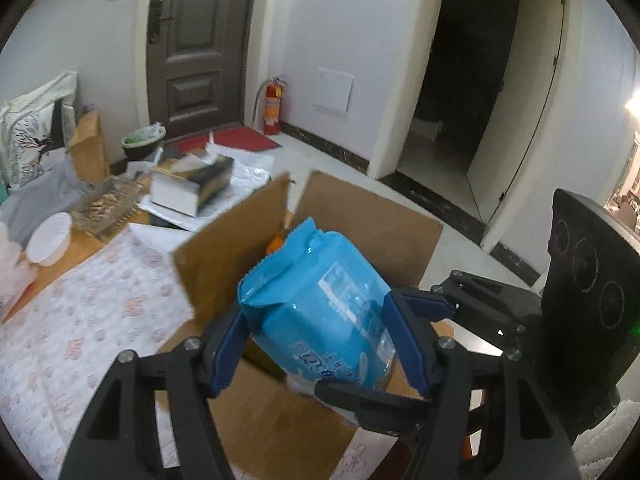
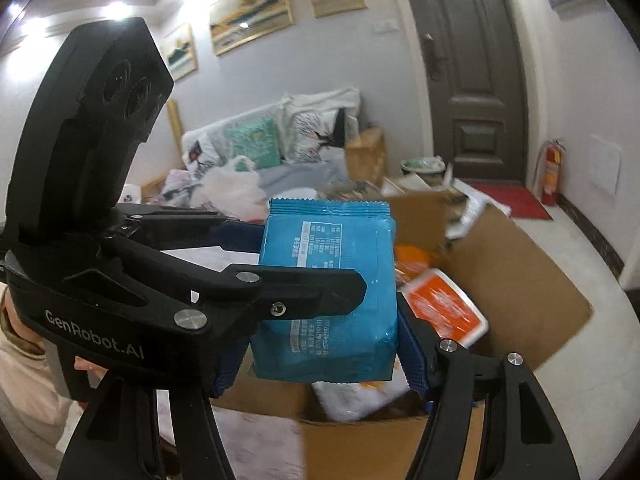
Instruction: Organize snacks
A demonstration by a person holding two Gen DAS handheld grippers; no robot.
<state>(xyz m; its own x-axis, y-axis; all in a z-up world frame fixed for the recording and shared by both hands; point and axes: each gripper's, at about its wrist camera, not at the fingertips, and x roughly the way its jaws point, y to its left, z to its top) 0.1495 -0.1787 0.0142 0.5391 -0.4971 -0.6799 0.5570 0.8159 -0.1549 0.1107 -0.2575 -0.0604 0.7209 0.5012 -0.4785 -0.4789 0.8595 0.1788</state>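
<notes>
Blue snack bag (image 1: pixel 320 312), bottom edge hidden

The left hand-held gripper (image 2: pixel 316 256) clamps a blue snack bag (image 2: pixel 326 320) above an open cardboard box (image 2: pixel 516 280) holding an orange packet (image 2: pixel 444 308).

One blue snack pack (image 1: pixel 320 312), one cardboard box (image 1: pixel 360 216), two grippers (image 1: pixel 320 352) (image 2: pixel 320 360), one orange packet (image 2: pixel 444 304).

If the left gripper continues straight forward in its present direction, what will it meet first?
Probably the far flap of the cardboard box, directly behind the blue snack pack that the left gripper holds; depth is uncertain.
</notes>
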